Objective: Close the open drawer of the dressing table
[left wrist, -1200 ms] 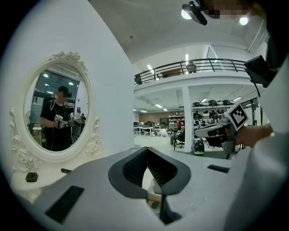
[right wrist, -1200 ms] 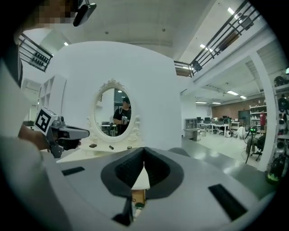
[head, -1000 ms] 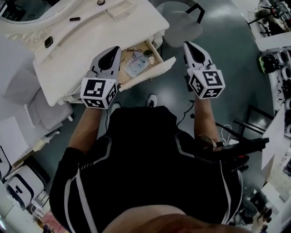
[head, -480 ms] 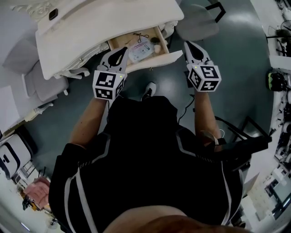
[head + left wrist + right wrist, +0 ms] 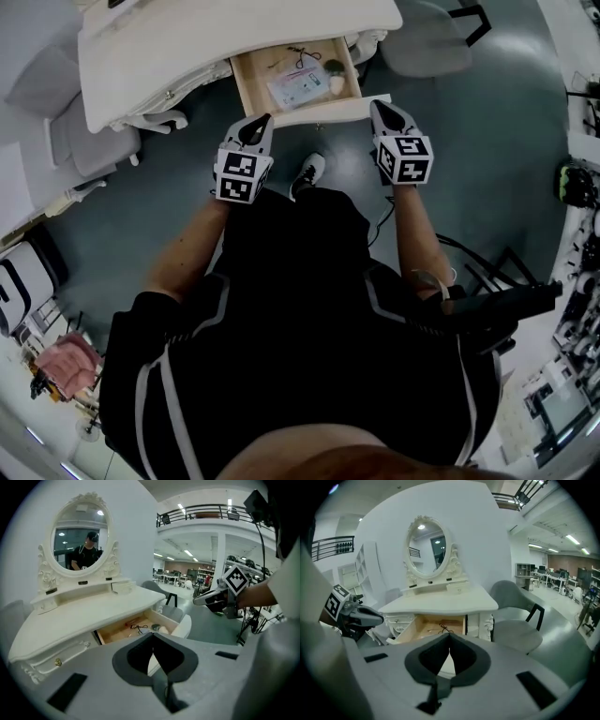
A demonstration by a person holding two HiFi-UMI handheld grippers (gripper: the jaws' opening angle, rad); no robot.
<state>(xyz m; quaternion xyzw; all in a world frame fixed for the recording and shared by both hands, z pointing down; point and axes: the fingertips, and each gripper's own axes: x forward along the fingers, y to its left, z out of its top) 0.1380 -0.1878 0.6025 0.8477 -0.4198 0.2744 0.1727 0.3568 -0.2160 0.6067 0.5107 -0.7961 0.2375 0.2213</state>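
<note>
Over a dark teal workshop floor (image 5: 469, 141), the left gripper (image 5: 260, 124) and right gripper (image 5: 378, 108) hang clenched and empty. They sit close before the pulled-out drawer (image 5: 246, 84), one near each end of its front. A flat packet (image 5: 298, 86) lies inside. Beyond stands the white dressing table (image 5: 234, 37), with a grey chair (image 5: 427, 47) beside it.

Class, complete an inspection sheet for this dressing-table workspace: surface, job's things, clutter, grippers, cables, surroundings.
Surface: white dressing table top.
Job's things: drawer, open.
Clutter: flat packet and dark cord inside the drawer.
Grippers: left gripper and right gripper both shut, empty, near the drawer front.
Cables: dark cable on the floor beside the right arm.
Surroundings: grey chair; oval mirror.
</note>
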